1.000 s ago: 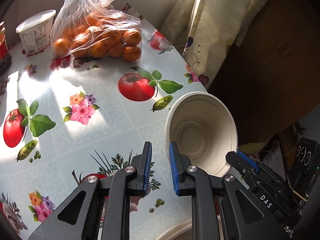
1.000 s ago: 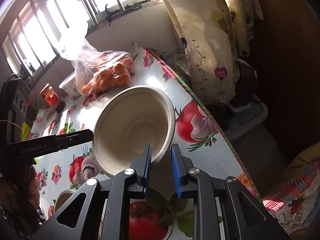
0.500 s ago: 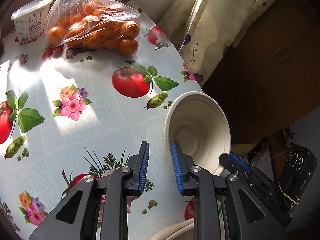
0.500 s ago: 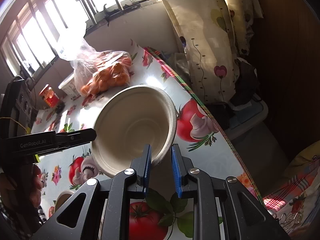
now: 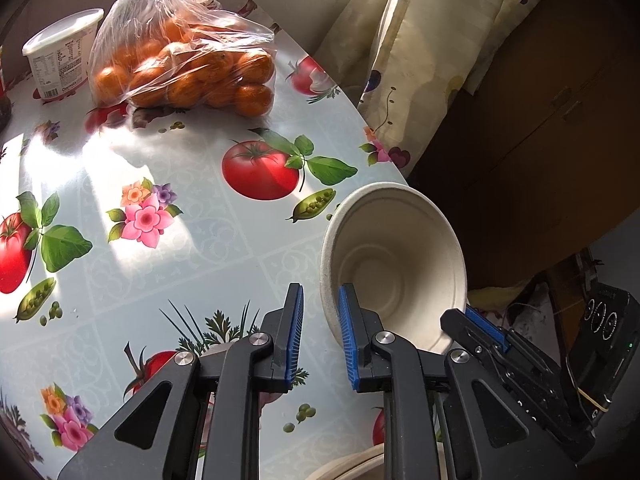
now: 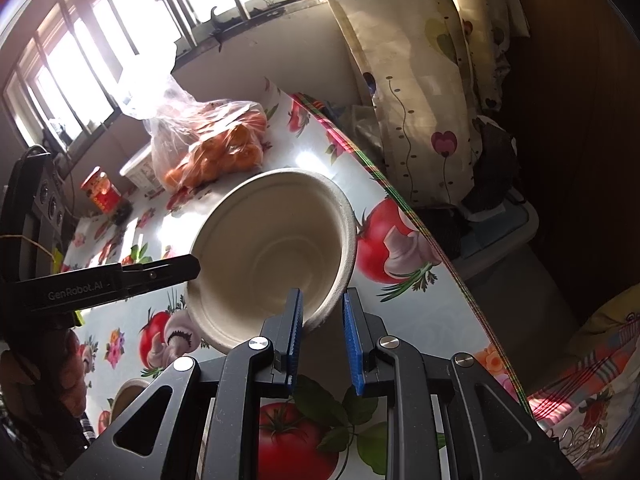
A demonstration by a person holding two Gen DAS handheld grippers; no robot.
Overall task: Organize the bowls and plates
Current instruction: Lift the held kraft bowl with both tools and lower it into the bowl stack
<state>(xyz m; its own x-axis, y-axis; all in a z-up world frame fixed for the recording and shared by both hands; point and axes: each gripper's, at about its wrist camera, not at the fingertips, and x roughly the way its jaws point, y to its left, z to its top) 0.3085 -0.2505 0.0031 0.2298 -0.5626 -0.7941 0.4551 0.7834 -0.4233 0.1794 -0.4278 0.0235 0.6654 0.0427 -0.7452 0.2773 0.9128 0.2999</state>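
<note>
Pinching the tilted bowl [image 6: 272, 248] by its thin rim in the right gripper [image 6: 322, 332], left gripper [image 5: 320, 340] slightly parted alongside, risking dropping it past the table [image 5: 160, 264] edge.

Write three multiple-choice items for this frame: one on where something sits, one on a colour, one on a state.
1. Where does the clear plastic bag of oranges lie?
A) inside a bowl
B) on the flower-printed tablecloth, beside the white lidded tub
C) on the floor

2. What colour are the left gripper's finger pads?
A) blue
B) red
C) yellow

3. What state is the off-white paper bowl in?
A) filled with oranges
B) covered with a lid
C) empty and tilted

Answers:
1 B, the bag rests on the cloth next to the tub.
2 A, both pads show blue ribbed faces.
3 C, its bare inside is turned toward the left wrist camera.
</note>
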